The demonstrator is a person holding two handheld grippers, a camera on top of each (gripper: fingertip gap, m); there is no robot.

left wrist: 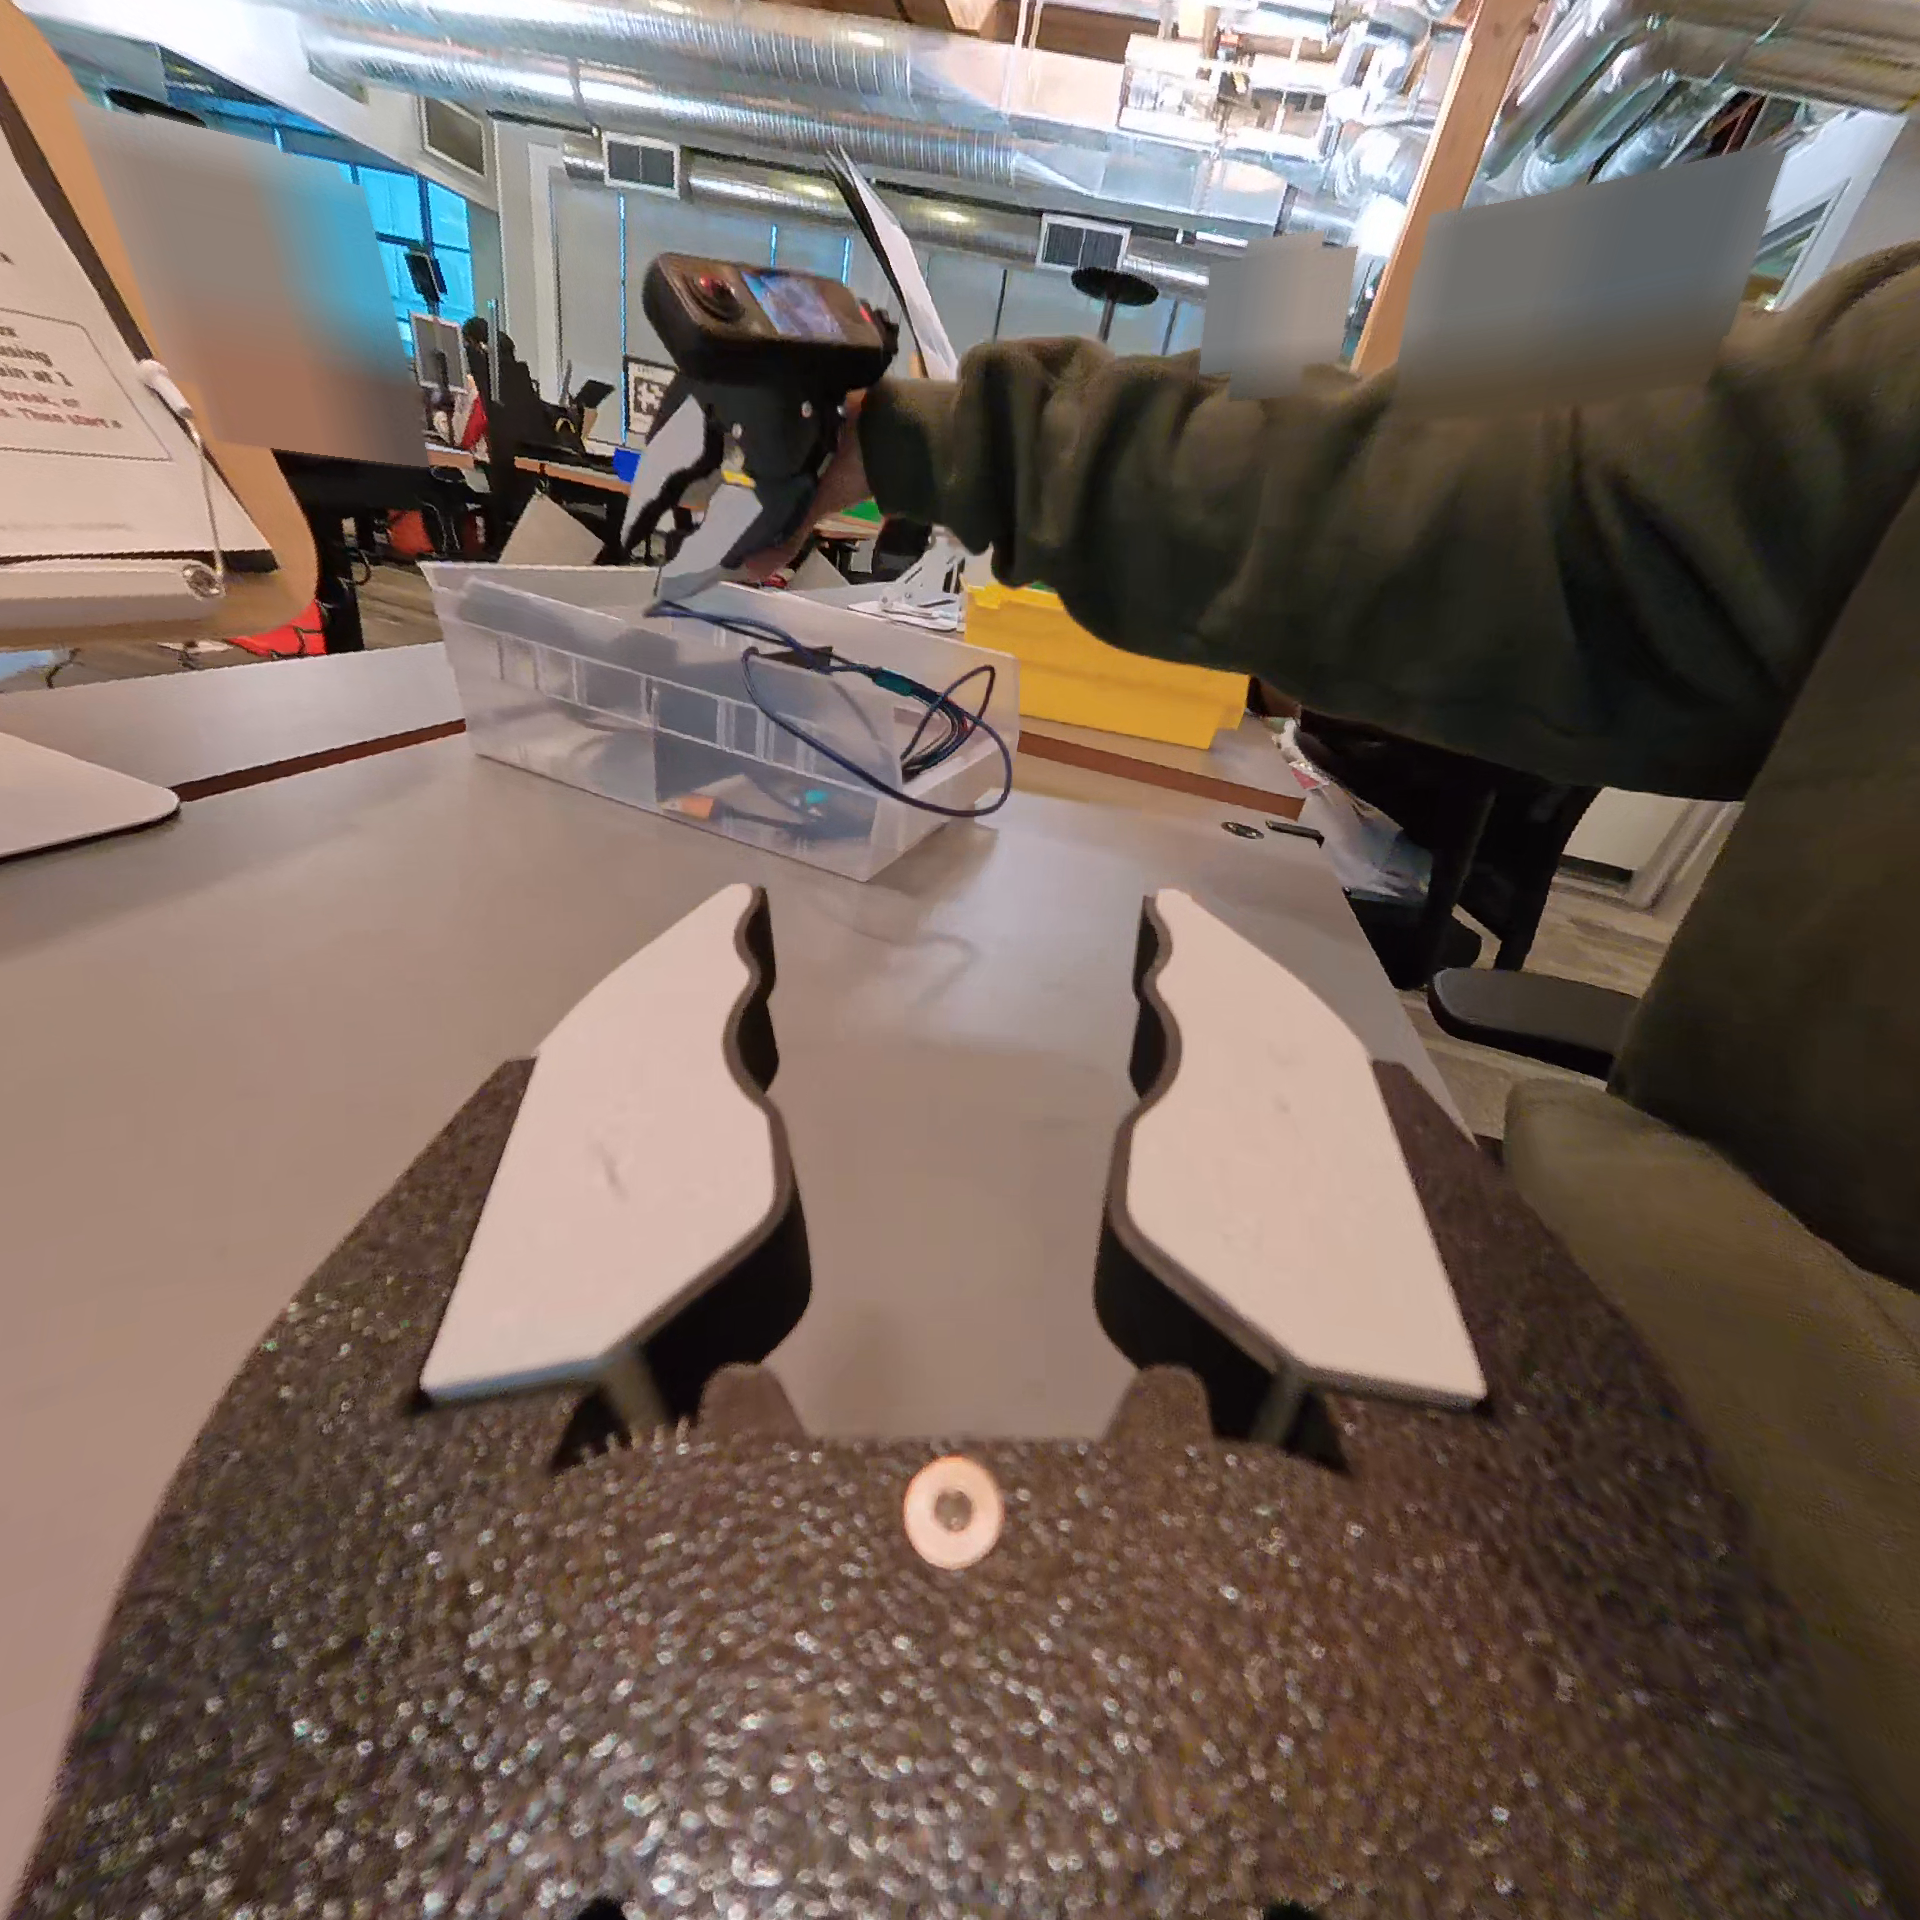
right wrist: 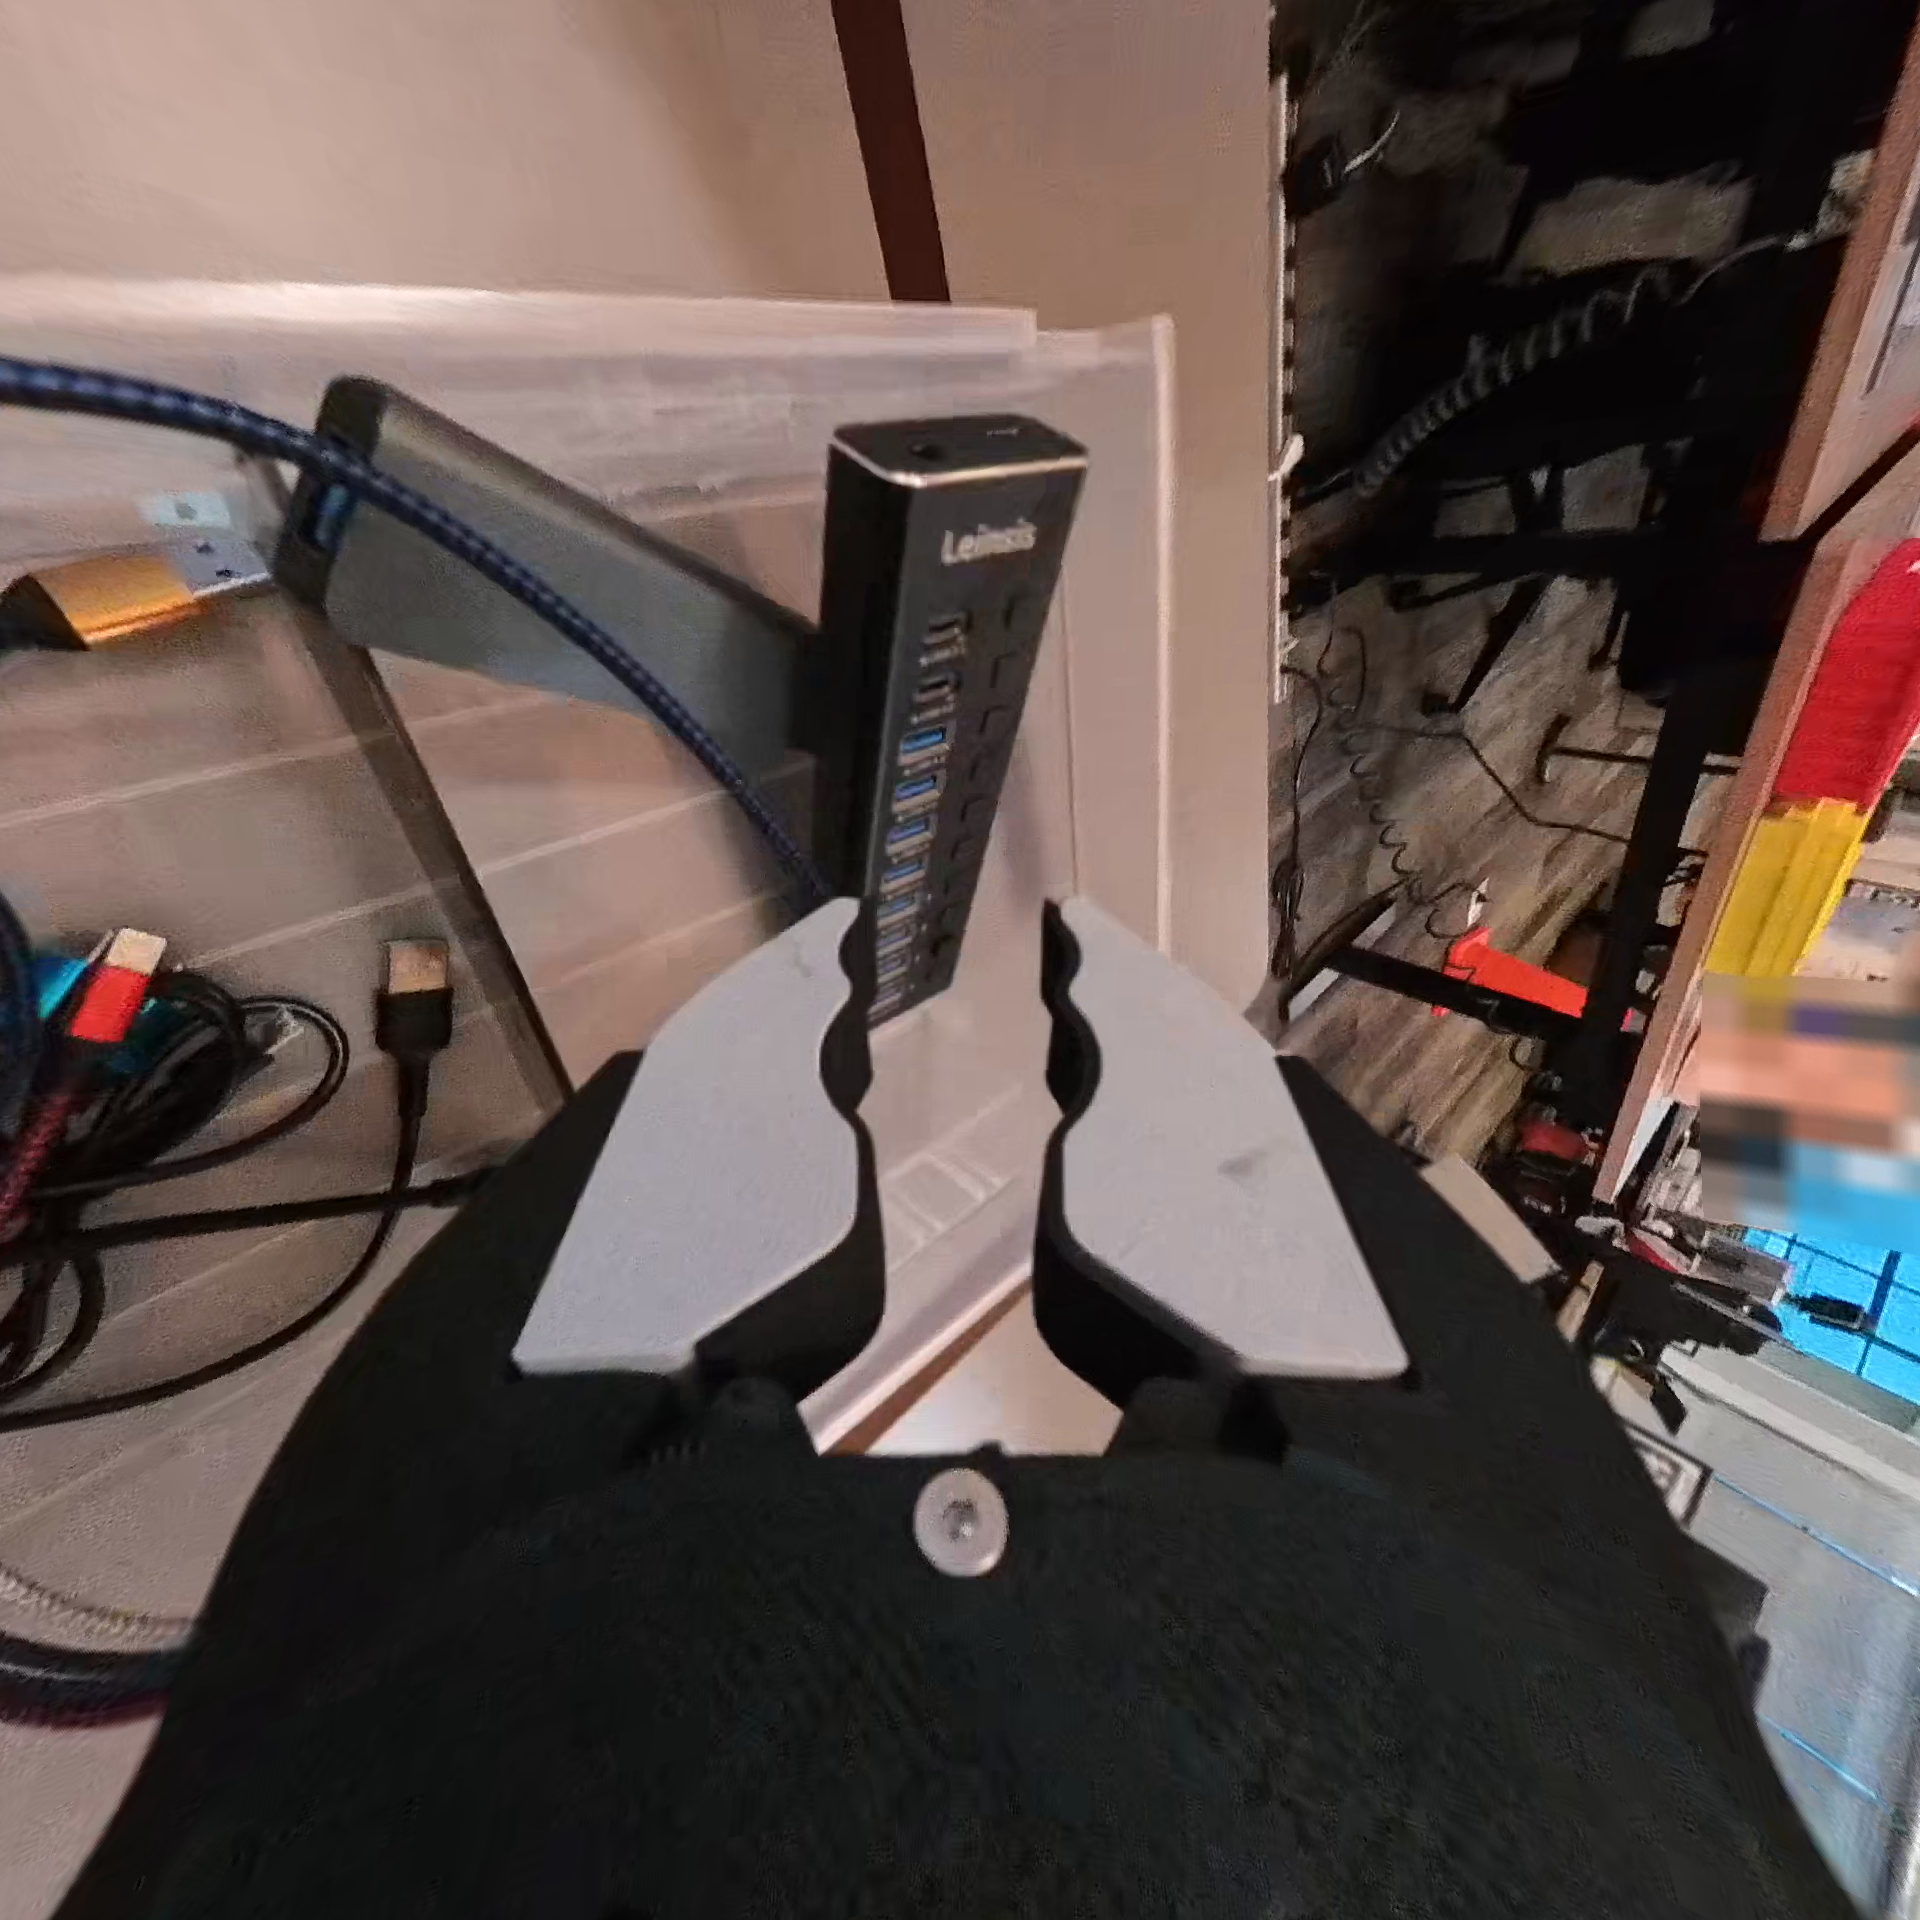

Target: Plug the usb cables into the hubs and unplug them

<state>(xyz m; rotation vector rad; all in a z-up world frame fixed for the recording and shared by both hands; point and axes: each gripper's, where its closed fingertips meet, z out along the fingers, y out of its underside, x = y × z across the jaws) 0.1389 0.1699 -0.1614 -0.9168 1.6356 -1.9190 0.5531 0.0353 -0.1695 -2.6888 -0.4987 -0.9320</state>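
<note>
The left claw (left wrist: 951, 914) gapes wide over the desk (left wrist: 312, 935); the right claw (right wrist: 951, 920), narrowly parted, reaches the black hub (right wrist: 940, 665) at twelve o'clock.

Around me: one grey desk top (left wrist: 312, 987); one clear plastic bin (left wrist: 582, 665) standing on it; one yellow plastic crate (left wrist: 1101, 675) behind (on the neighbouring desk); silver ceiling ducts (left wrist: 727, 73) overhead.

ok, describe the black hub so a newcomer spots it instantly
Find the clear plastic bin on the grey table. Inside, at its right end, the tall black rectangular hub stands upright, with a column of blue ports. The neighbouring flat grey hub leans tilted against it.
</note>
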